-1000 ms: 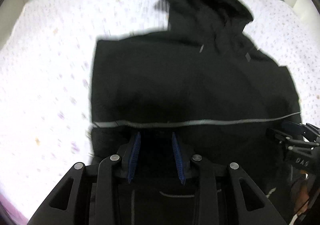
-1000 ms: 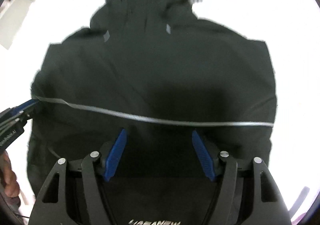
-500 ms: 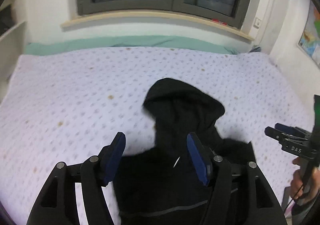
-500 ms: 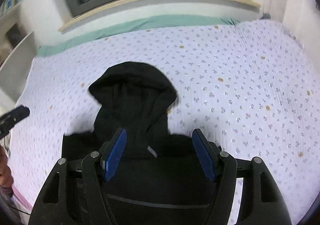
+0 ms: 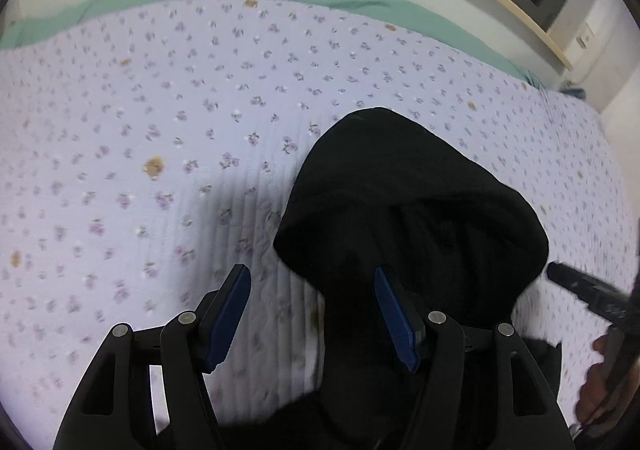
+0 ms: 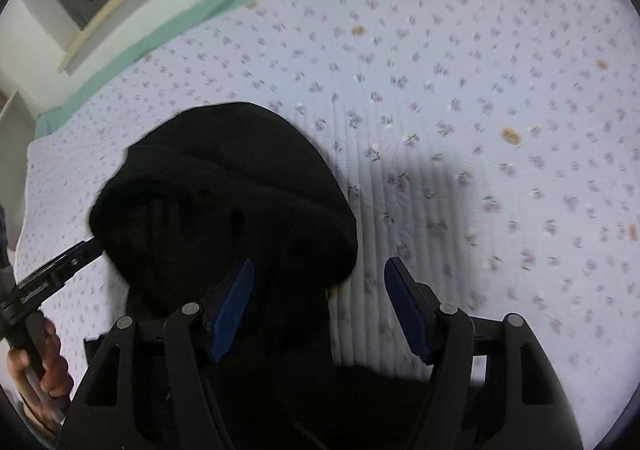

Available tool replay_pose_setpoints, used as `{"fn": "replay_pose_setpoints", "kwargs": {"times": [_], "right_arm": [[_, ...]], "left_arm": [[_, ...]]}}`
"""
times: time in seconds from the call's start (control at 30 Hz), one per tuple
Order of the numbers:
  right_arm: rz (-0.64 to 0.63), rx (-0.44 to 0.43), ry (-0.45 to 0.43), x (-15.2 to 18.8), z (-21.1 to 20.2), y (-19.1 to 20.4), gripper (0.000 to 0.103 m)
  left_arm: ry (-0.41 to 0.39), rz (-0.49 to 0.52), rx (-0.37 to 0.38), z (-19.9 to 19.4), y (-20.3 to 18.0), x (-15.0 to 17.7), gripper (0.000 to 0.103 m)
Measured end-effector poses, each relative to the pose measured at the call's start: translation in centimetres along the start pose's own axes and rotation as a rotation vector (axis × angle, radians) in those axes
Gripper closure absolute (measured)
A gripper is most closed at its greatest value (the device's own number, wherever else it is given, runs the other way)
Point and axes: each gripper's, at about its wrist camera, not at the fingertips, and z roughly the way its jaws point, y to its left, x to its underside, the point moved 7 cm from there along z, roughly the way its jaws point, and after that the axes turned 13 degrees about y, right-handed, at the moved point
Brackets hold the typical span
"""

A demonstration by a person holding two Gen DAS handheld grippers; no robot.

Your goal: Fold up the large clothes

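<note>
Black hooded jacket [image 5: 408, 218] lies on floral bedspread [image 5: 160, 110], hood toward far window side, w/ left gripper [image 5: 312, 310] & right gripper [image 6: 318, 302] both spread wide, holding nothing, flanking hood's near edge.

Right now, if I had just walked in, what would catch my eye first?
A black hooded jacket lies on a pale flowered bedspread, its hood pointing toward the window wall. Just above it hover two black grippers with blue fingers, the left gripper and the right gripper, both open and holding nothing.
</note>
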Motion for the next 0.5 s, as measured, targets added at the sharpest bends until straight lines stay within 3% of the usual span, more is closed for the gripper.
{"fn": "replay_pose_setpoints", "kwargs": {"times": [0.07, 0.13, 0.17, 0.2, 0.23, 0.3, 0.4, 0.5], "right_arm": [[0.014, -0.024, 0.027, -0.8, 2.1, -0.2, 0.049], [0.017, -0.001, 0.045, -1.2, 3.4, -0.3, 0.081], [0.025, 0.037, 0.028, -1.4, 3.3, -0.8, 0.092], [0.047, 0.026, -0.003, -1.5, 2.4, -1.6, 0.096], [0.072, -0.024, -0.038, -1.4, 1.2, -2.1, 0.097], [0.105, -0.093, -0.097, -0.9, -1.4, -3.4, 0.097], [0.091, -0.096, -0.169, 0.8, -3.6, -4.1, 0.097], [0.070, -0.041, -0.136, 1.3, -1.4, -4.3, 0.097]], "left_arm": [[0.016, -0.017, 0.003, 1.6, 0.4, -0.7, 0.037], [0.029, -0.032, -0.003, 3.3, 0.8, -1.6, 0.039], [0.026, -0.043, -0.001, 3.8, 1.2, -1.9, 0.063], [0.026, -0.050, 0.003, 4.1, 1.5, -2.1, 0.083], [0.037, -0.063, 0.033, 4.2, 1.9, -2.2, 0.090], [-0.007, -0.093, 0.107, 2.6, 2.8, -2.2, 0.091], [-0.065, -0.081, 0.269, -0.7, 2.6, -1.3, 0.087], [-0.052, -0.034, 0.190, 0.1, 2.2, -0.7, 0.087]]}}
